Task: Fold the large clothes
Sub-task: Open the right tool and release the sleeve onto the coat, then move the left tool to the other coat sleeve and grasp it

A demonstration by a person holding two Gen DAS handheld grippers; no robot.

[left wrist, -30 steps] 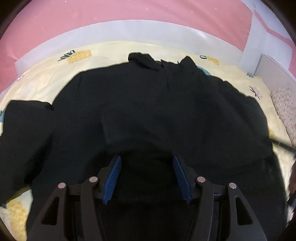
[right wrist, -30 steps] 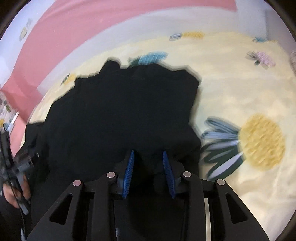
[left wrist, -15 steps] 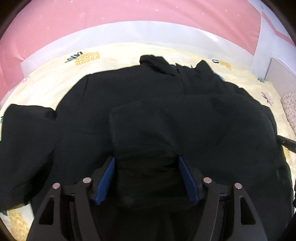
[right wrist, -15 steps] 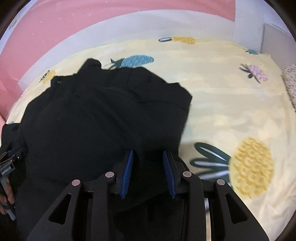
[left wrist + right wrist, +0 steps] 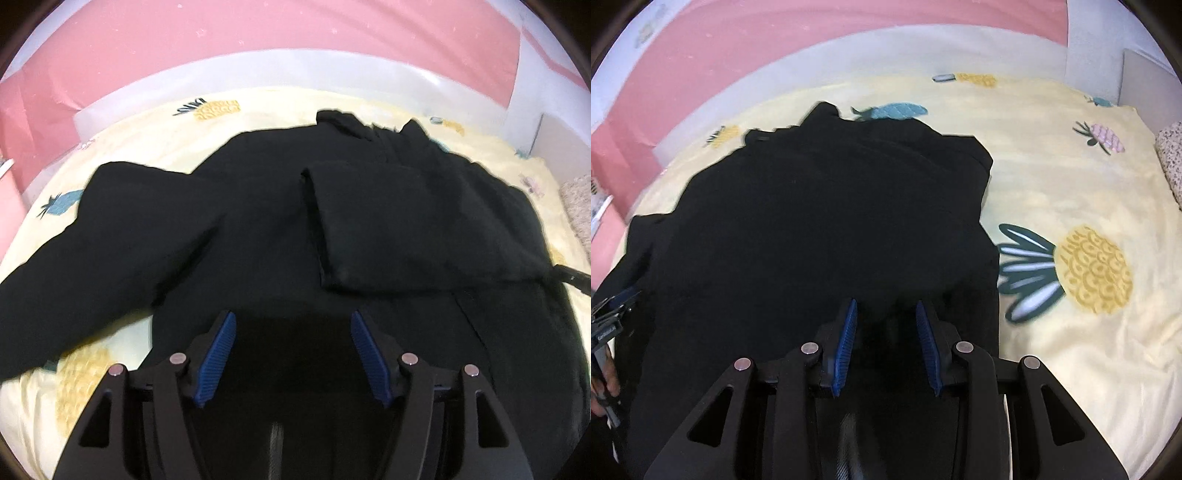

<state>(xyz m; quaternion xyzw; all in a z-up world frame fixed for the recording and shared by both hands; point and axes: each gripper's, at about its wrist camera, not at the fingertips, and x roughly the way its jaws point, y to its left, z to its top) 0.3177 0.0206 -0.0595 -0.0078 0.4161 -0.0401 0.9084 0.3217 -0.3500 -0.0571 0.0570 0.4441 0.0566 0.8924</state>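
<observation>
Left wrist view first: the yellow pineapple-print bedsheet [image 5: 155, 147] is seen under a big black garment [image 5: 266, 229], which is spread across it with the collar toward the pink wall [image 5: 295, 33]. More sheet is shown at the left than a second ago, and the garment's left sleeve [image 5: 92, 229] is now seen stretched out in full. The right sleeve [image 5: 417, 221], flat out to the side a second ago, is now found folded over the chest, its cuff edge near the middle. The left gripper [image 5: 290, 332] is seen spread wide above the hem with nothing pinched, where cloth was bunched between its pads half a second ago. Right wrist view: the right gripper [image 5: 885, 321] is held half spread; dark cloth lies between the blue pads [image 5: 846, 332], but a pinch cannot be told.
</observation>
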